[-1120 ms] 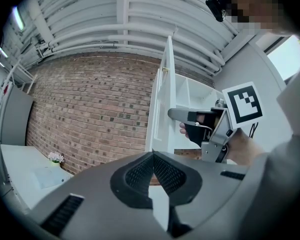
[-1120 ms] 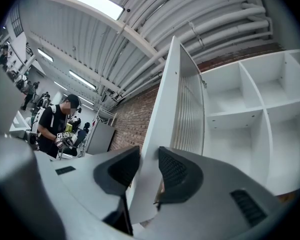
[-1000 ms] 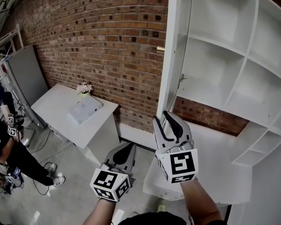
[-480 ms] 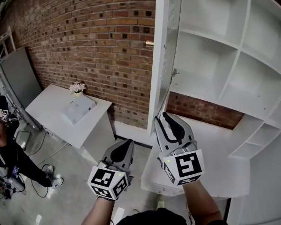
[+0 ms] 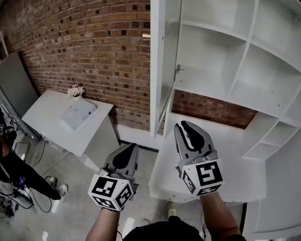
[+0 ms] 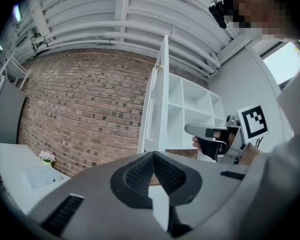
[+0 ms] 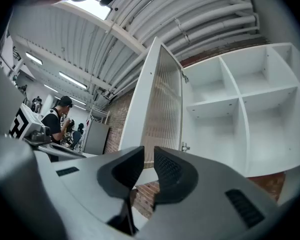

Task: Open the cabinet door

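Wall [image 5: 85, 44]: red brick, behind white table [image 5: 49, 128].
Cabinet door [image 5: 165, 59]: standing open beside white shelves [image 5: 226, 92].
Left gripper [image 5: 130, 148]: jaws together.
Right gripper [image 5: 188, 127]: jaws just closing, narrow gap, empty.

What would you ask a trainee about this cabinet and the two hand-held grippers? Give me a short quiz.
1. True or false: the cabinet door is swung open, so the inside of the cabinet shows.
2. Multiple choice: what is on the shelves behind it? A) books B) nothing that can be seen C) plates
3. Fill in: the jaws of the left gripper stand ___ (apart or together), and nothing is between them.

Key: 1 true; 2 B; 3 together.
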Available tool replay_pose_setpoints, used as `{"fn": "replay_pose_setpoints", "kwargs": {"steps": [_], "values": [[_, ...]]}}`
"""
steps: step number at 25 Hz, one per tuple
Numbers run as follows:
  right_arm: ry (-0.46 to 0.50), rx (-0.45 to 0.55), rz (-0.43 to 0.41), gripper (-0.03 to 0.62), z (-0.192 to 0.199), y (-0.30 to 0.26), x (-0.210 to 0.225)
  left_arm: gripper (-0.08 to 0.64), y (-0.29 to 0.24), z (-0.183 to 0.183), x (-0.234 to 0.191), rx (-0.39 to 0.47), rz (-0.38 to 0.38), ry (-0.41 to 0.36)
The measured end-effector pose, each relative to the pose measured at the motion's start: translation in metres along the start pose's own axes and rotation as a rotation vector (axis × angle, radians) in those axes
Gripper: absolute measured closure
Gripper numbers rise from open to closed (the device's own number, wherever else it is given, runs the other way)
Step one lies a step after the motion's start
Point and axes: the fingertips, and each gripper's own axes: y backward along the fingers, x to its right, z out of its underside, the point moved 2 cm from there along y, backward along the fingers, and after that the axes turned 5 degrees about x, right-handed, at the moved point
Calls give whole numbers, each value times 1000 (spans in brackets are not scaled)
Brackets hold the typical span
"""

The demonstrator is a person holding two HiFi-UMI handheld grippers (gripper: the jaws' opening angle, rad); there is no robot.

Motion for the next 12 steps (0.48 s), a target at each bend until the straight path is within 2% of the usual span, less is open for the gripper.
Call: {"fn": "replay_pose_setpoints", "kwargs": {"steps": [12], "values": [[-45, -82, 44, 571, 32, 31, 13, 554, 0, 7, 4, -33, 0, -5]]}}
